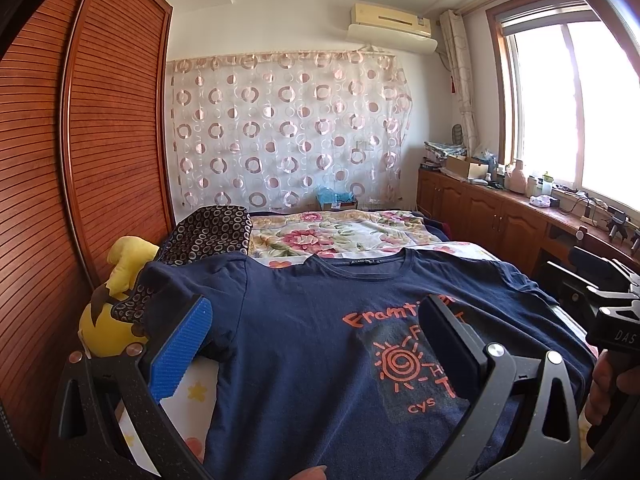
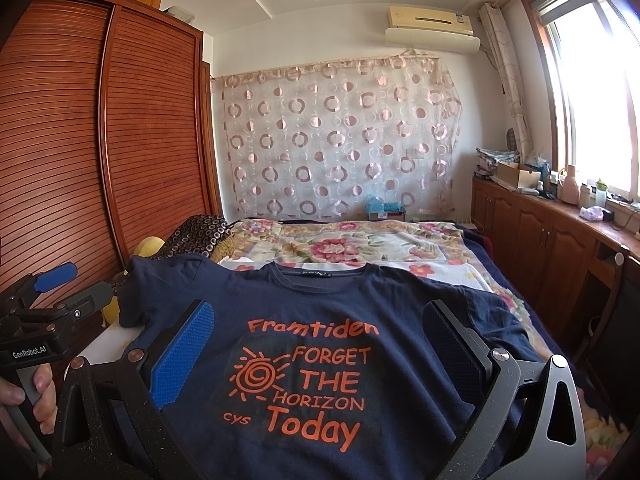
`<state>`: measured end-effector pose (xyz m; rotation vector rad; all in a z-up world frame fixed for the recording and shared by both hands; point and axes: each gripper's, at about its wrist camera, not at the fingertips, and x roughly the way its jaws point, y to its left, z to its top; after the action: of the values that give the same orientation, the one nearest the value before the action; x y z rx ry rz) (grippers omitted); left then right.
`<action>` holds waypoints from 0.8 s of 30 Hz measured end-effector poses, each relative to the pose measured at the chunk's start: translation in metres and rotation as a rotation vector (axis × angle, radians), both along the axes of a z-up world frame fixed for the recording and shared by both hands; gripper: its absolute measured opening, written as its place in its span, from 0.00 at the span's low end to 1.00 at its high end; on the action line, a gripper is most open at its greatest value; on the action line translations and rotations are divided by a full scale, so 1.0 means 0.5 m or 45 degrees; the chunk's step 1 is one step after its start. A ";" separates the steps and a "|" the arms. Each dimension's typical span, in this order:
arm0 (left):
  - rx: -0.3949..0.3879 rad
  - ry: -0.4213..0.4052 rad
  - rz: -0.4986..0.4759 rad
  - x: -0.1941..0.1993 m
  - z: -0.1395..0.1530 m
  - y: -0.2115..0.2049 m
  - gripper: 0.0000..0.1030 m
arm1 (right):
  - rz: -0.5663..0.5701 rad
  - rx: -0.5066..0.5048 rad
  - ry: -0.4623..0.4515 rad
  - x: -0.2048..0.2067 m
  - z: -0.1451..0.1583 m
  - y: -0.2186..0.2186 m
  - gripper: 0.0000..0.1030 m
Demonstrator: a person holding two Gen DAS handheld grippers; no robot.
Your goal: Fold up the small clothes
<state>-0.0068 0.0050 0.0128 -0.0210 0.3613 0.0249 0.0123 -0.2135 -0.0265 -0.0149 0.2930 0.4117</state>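
Tee (image 2: 304, 360) lay flat, print up, on bed (image 2: 360, 248), no fold made yet; left gripper (image 1: 316, 344) and right gripper (image 2: 320, 356) hovered over it, jaws apart, empty

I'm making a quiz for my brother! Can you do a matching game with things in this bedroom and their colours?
Things:
1. T-shirt
2. Plush toy
3. Wardrobe
4. Gripper pads

Colours:
A. yellow
B. bright blue
C. navy with orange print
D. reddish-brown wood

Pairs: 1-C, 2-A, 3-D, 4-B
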 end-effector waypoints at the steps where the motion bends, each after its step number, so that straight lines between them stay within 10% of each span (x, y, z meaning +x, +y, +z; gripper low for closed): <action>1: 0.001 -0.001 0.001 0.000 -0.002 -0.001 1.00 | -0.001 -0.001 -0.001 0.000 0.000 0.000 1.00; 24: 0.008 -0.007 0.002 -0.001 0.003 0.000 1.00 | 0.001 -0.001 -0.002 -0.002 0.002 0.001 1.00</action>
<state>-0.0075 0.0048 0.0141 -0.0154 0.3558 0.0272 0.0112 -0.2133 -0.0256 -0.0160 0.2918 0.4119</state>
